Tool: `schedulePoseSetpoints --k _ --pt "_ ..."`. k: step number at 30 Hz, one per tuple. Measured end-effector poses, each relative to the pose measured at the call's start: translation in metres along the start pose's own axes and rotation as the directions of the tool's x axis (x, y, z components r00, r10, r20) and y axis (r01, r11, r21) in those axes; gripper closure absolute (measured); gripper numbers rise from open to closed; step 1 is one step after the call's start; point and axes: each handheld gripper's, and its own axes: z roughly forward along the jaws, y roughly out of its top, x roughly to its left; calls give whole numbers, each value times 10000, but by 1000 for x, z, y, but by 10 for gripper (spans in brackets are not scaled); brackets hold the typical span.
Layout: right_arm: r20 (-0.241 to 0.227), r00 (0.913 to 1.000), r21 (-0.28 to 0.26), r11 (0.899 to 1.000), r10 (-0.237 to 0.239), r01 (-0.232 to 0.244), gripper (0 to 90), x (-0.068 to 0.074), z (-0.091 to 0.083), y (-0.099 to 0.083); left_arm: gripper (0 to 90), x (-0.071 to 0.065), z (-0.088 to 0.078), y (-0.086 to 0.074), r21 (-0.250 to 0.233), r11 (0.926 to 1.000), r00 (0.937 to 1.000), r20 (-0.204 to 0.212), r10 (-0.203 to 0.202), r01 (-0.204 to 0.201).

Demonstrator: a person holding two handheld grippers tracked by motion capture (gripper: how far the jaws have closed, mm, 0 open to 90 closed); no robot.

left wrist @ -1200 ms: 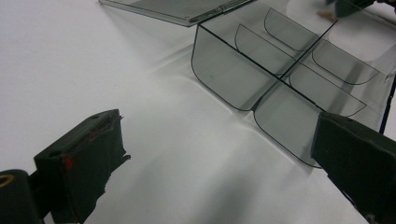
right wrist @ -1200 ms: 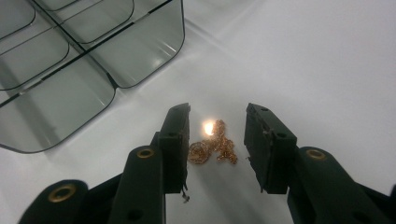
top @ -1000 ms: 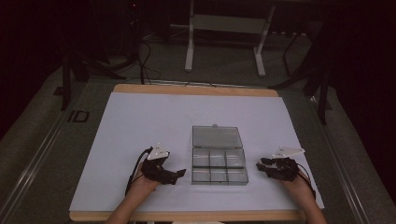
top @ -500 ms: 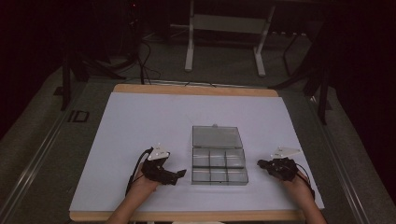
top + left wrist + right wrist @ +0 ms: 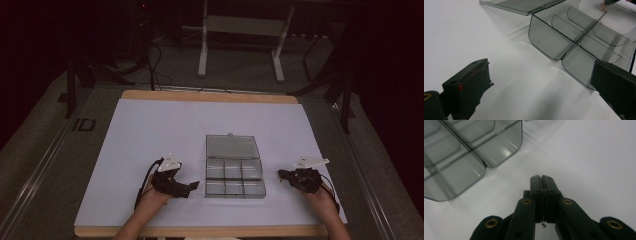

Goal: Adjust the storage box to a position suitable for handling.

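The clear compartment box (image 5: 234, 178) sits lid-open on the bench (image 5: 150, 130), seemingly ready for filling. The left tool (image 5: 192, 186) waits beside it with jaws apart. The right tool (image 5: 281, 176) has just pressed its jaws together, holding nothing.

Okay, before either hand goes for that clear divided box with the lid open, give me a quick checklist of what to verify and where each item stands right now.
1. Lid of the clear box open and lying flat behind it: ok.
2. Compartments free of contents: ok, all look empty in the high view and both gripper views.
3. Left tongs open, nothing between the jaws: ok; they point at the box's left wall without touching it.
4. Right tongs ready to grasp: not ok, the jaws have just closed and now stand pressed together on nothing.
5. Right tongs clear of the box: ok, white mat shows between them.
6. Something nearby to load into the box: cannot tell.
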Motion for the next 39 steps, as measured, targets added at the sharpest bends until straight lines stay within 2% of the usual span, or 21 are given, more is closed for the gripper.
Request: schedulePoseSetpoints --k 12,27,39 --pt "140 9998 -705 9974 -155 165 886 1 -28 14 34 0 0 0 6 10000 10000 11 30 -30" --pt "92 9987 -1221 9912 -501 508 886 5 -51 29 34 0 -1 0 -21 10000 10000 5 28 -28" --pt "-214 9972 -1643 9841 -716 671 886 11 -68 42 34 -1 0 -1 -126 9998 9999 -4 159 -159"
